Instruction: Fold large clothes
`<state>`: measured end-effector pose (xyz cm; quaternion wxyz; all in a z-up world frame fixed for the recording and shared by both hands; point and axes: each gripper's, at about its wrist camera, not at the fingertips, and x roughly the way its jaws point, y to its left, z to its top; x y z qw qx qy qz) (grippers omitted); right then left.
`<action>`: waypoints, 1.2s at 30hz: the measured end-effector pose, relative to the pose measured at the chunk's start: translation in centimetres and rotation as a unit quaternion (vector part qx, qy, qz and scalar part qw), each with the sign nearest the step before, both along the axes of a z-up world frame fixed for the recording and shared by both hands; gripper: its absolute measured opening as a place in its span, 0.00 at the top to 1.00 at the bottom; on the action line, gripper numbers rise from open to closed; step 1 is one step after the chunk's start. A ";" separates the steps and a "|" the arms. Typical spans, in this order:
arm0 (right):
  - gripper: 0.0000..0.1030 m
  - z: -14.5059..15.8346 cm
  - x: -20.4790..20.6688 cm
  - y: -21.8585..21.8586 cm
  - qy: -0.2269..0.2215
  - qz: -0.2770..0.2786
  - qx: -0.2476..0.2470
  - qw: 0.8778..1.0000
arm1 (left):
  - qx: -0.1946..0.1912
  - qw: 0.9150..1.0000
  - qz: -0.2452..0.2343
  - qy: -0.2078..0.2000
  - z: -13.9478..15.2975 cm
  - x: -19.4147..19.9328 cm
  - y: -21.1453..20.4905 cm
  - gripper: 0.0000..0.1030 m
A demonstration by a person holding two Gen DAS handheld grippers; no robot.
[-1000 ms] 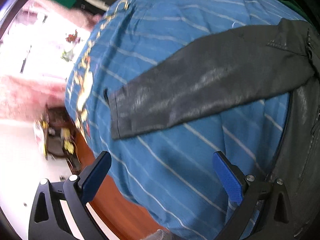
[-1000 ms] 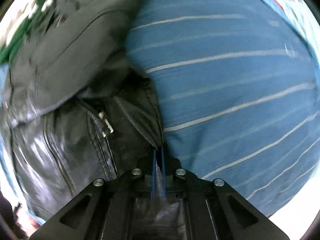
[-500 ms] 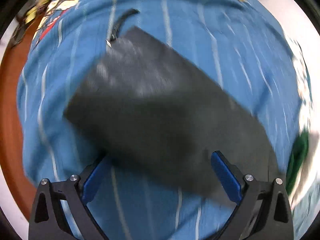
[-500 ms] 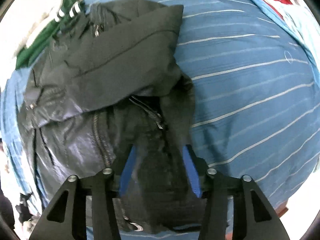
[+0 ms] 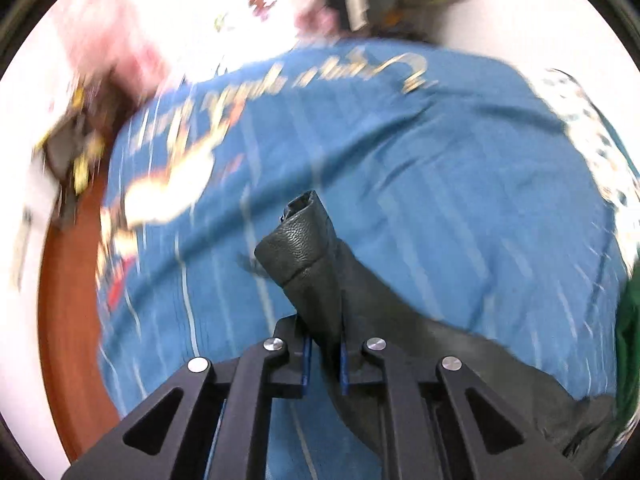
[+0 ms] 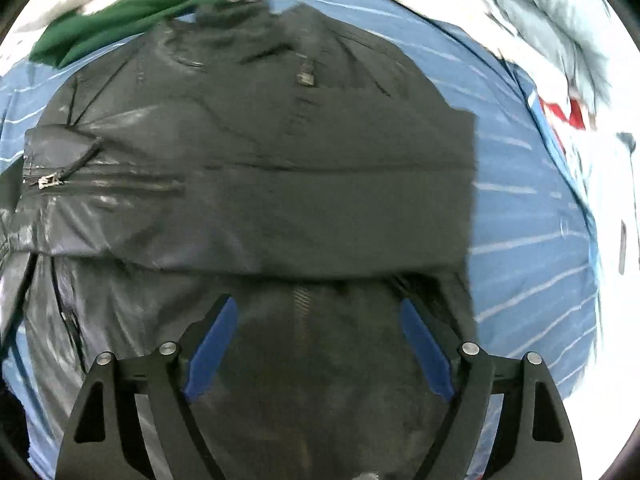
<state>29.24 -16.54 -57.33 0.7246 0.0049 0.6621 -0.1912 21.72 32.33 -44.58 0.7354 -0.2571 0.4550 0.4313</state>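
Pinching the cuff of the black jacket's sleeve [image 5: 308, 256], the left gripper [image 5: 323, 360] is closed tight on it above the blue striped sheet [image 5: 440, 184]. The right gripper [image 6: 318, 344] is hovering wide open, holding nothing, over the jacket [image 6: 260, 184] spread directly ahead. The sleeve-folding step seems underway; next, the left is needing to lay this sleeve across the body.

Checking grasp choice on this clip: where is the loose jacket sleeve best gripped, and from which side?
Near the cuff, coming along the sleeve's length from its shoulder end, as the left gripper does: the sleeve is narrow there and bunches between the fingers. The right gripper hangs open over the jacket body on the blue sheet.
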 end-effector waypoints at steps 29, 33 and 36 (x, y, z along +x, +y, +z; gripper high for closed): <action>0.17 -0.7 -6.6 -18.7 -0.021 -0.197 0.066 0.978 | 0.013 0.790 -0.612 -0.040 6.1 11.0 -54.0 0.95; 0.17 -1.0 -9.5 -23.1 -0.010 -0.217 0.070 0.974 | -0.005 0.757 -0.652 0.027 0.2 10.4 -60.2 0.94; 0.17 -0.8 -11.4 -25.6 -0.006 -0.216 0.089 0.972 | 0.012 0.756 -0.652 0.061 -2.2 10.0 -61.6 0.90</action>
